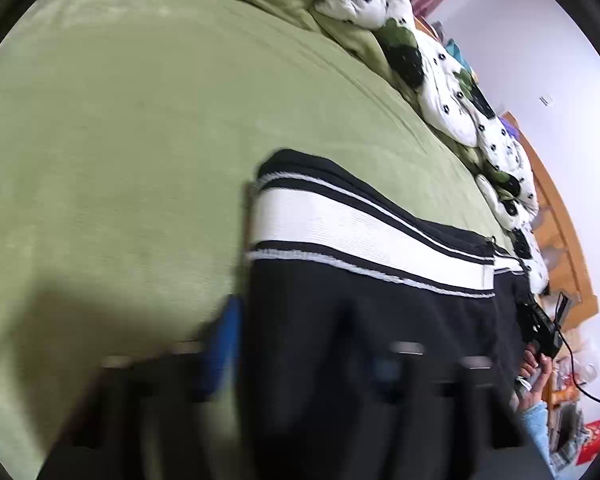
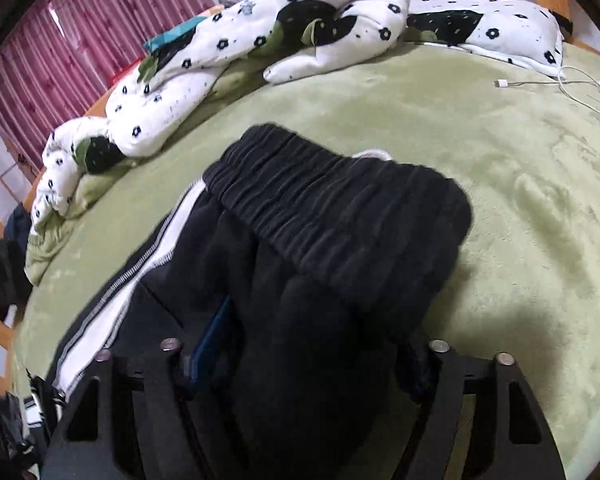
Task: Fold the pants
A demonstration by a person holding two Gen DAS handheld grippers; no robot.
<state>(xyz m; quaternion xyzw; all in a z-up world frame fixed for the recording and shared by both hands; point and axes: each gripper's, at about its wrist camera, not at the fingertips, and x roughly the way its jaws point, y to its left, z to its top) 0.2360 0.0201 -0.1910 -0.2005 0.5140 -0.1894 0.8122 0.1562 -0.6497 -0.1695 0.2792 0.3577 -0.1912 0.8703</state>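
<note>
My right gripper (image 2: 312,364) is clamped on a thick bunch of the black pants (image 2: 332,232) at lower centre, elastic waistband (image 2: 336,200) draped mid-frame over the green bed cover (image 2: 500,168). My left gripper (image 1: 300,360) looks closed on the leg end by the white side stripe (image 1: 360,236), but blur means I can't tell for sure. I'd keep both ends level and taut, and lay the fold edge-to-edge, well short of the floral duvet (image 2: 228,52) at upper left.

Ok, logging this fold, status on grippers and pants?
Left gripper and right gripper both shut on black pants. Pants bunched on green bed, white stripe showing. White cable far off, not in the way.
</note>
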